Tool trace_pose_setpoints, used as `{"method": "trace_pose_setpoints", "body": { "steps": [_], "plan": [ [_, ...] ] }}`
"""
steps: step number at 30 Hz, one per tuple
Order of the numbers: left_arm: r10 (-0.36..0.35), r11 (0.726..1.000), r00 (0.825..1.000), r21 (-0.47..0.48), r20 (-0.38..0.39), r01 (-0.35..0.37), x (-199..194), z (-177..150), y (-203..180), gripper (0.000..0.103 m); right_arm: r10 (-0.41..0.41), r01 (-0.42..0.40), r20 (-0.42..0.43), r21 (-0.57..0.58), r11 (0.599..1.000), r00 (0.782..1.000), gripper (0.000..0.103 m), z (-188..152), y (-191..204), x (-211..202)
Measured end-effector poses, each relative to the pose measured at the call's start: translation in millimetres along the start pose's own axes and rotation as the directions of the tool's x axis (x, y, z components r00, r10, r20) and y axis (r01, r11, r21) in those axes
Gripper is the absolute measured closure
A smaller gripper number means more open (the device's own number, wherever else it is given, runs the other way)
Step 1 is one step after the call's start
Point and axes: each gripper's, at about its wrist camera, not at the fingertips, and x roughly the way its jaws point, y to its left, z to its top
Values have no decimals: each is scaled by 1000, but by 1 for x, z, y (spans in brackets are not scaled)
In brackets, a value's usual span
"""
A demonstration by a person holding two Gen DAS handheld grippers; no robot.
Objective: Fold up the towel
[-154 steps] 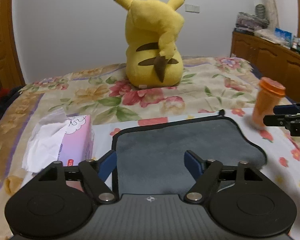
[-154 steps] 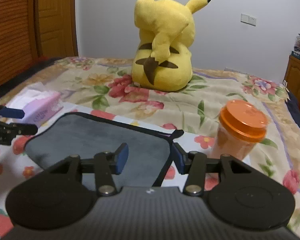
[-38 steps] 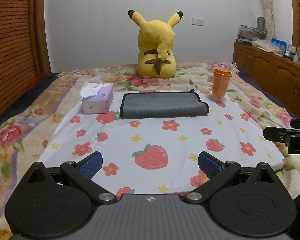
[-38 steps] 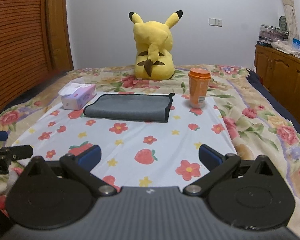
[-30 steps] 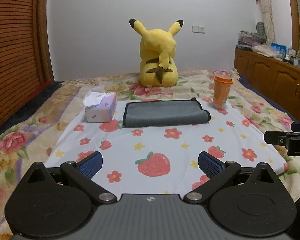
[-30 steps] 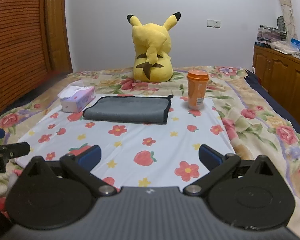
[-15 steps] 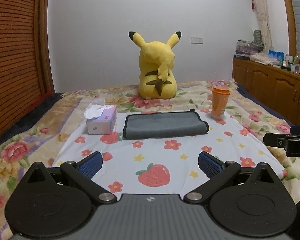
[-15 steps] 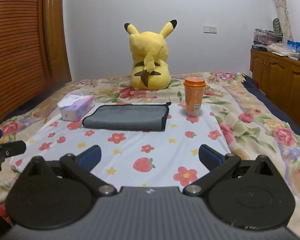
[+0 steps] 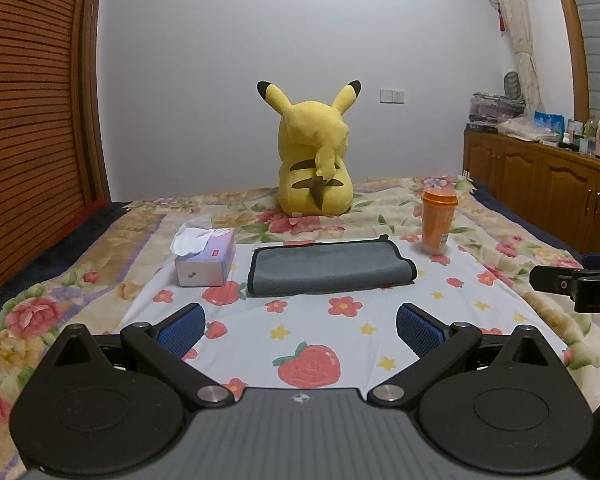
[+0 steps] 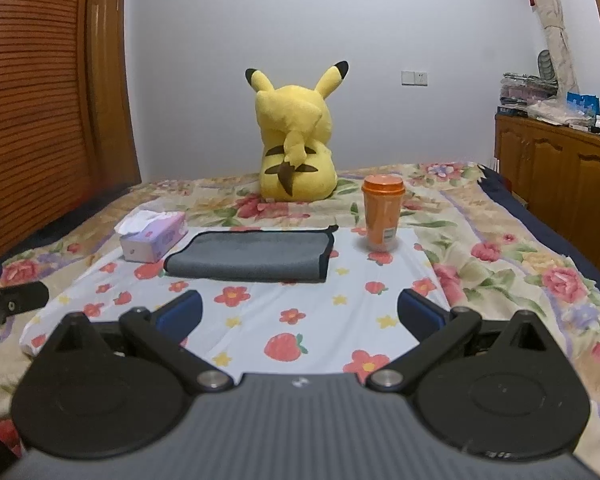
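A grey towel (image 9: 330, 268) with black edging lies folded flat on the white strawberry-print cloth (image 9: 340, 332) on the bed. It also shows in the right wrist view (image 10: 252, 256). My left gripper (image 9: 300, 330) is open and empty, held well back from the towel. My right gripper (image 10: 300, 316) is open and empty, also well back from the towel. The right gripper's finger shows at the right edge of the left wrist view (image 9: 572, 282). The left gripper's finger shows at the left edge of the right wrist view (image 10: 10, 300).
A tissue box (image 9: 206, 258) stands left of the towel. An orange cup (image 9: 438, 222) stands at the towel's far right. A yellow plush toy (image 9: 314, 164) sits behind. A wooden cabinet (image 9: 548, 188) runs along the right, a slatted wooden wall (image 9: 28, 128) along the left.
Both grippers have drawn back from the towel and risen, opening wider than five seconds ago. The folded towel has stayed in place.
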Motion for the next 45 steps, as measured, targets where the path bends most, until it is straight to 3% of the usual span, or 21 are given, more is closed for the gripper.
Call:
{"method": "trace_pose_setpoints", "body": {
  "steps": [17,45],
  "plan": [
    [11,1000,999,8,37,-11,-4,2,-1,0,-17,17,54,-2,1000,998,0,1,0,-7],
    [11,1000,999,9,34,-12,-5,1,-2,0,-18,18,58,-3,1000,998,0,1,-1,-7]
  ]
}}
